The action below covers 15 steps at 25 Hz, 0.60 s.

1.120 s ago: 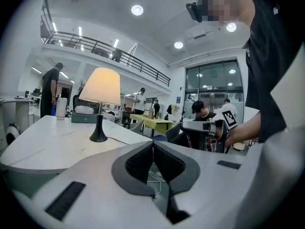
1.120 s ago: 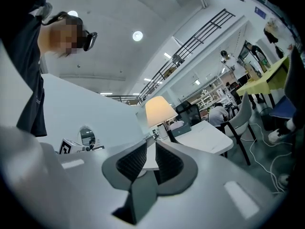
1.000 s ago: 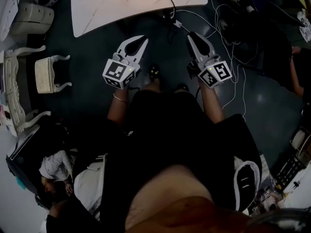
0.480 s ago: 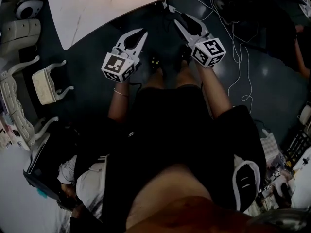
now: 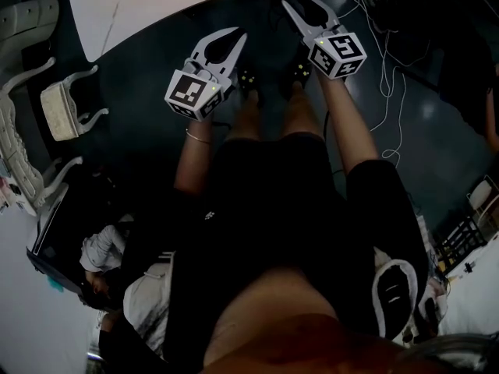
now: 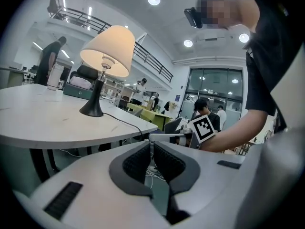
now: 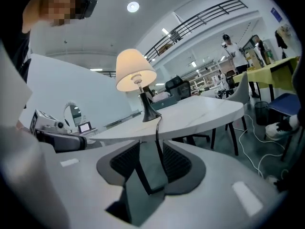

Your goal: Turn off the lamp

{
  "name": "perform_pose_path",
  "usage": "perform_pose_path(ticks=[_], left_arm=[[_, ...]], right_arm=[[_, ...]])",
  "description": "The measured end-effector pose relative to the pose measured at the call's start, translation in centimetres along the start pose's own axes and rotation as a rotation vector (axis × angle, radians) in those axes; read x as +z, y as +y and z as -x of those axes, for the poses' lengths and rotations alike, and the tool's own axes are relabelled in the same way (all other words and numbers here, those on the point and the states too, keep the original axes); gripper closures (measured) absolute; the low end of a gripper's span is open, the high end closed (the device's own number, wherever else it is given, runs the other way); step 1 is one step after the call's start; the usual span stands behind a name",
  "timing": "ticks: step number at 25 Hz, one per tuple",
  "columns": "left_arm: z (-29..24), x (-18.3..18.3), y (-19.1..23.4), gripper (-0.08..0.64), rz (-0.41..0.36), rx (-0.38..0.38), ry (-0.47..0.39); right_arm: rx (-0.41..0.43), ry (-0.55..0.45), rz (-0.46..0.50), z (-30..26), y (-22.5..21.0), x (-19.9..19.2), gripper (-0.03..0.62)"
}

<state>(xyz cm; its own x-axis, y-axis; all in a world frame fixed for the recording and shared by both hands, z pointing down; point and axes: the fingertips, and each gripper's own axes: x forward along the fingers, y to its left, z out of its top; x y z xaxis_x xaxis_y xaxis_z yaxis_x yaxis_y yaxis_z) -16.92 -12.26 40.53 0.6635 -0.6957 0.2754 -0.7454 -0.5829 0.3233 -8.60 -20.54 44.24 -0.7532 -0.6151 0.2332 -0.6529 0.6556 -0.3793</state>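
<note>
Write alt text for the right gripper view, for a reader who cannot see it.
A lit lamp with a cream shade stands on a white table, its black cord trailing over the edge. Up close, the jaws of the right gripper stand apart, the cord showing in the gap between them.

The lamp point(image 6: 107, 49) has a cream shade and black base; the table point(image 6: 38, 113) is white, faintly veined.

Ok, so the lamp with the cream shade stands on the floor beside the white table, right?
Not on the floor. The lamp with the cream shade stands on top of the white table; the left gripper view shows its dark base resting on the tabletop.
</note>
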Motion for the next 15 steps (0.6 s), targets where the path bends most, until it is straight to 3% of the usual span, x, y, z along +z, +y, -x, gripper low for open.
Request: perform_pose_path(ticks=[3,12,15], left_arm=[[0.0,-0.5,0.5,0.551,-0.003,0.009,0.004],[-0.3,-2.9,1.7,0.551,-0.012,-0.011,0.0],[-0.9,-3.7,2.0,0.551,-0.017,-0.018,0.013]], right_arm=[[-0.01,0.036,0.001,-1.3,-1.0,-1.3,0.471],[-0.028,0.017,-0.013,-3.1,-2.1,-2.5,0.476],[-0.011,0.004,-0.02,-3.3,-2.2,-2.6,0.559]])
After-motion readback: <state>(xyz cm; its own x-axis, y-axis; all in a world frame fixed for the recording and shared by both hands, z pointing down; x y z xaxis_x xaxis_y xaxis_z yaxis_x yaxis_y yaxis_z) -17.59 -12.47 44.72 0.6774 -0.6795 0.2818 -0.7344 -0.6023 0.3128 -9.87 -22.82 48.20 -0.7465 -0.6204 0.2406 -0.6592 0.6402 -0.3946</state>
